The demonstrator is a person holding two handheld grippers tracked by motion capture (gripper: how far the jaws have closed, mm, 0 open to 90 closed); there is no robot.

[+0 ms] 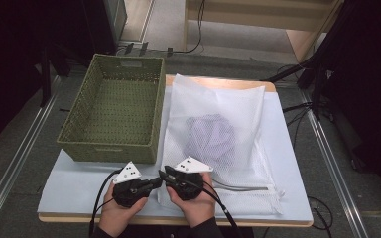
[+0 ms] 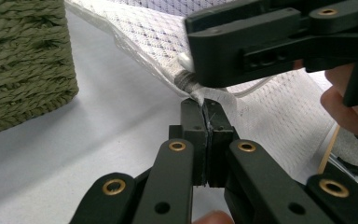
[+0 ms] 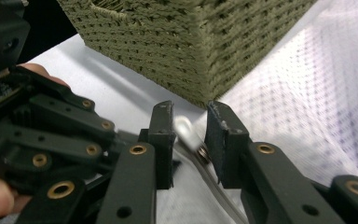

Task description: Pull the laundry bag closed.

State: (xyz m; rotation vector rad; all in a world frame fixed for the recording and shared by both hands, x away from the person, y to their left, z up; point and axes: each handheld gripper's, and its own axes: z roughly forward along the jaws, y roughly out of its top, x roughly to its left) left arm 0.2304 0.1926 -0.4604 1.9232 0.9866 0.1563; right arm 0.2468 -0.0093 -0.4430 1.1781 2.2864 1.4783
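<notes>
The left gripper [image 2: 206, 112] pinched the mesh bag [image 1: 218, 144] corner; the right gripper [image 3: 190, 135] (jaws parted, at three o'clock) straddled the zipper pull [image 3: 184, 128], needing a square bite.

The basket [image 1: 113, 111] is sitting on the table [image 1: 74, 186] at the left, the mesh bag [image 1: 218, 144] lying just beside it on the right — a folded garment [image 1: 211, 136] is lying inside the bag. Both grippers — left gripper [image 1: 155, 182], right gripper [image 1: 163, 174] — are meeting at the bag's near-left corner, before the basket.
</notes>
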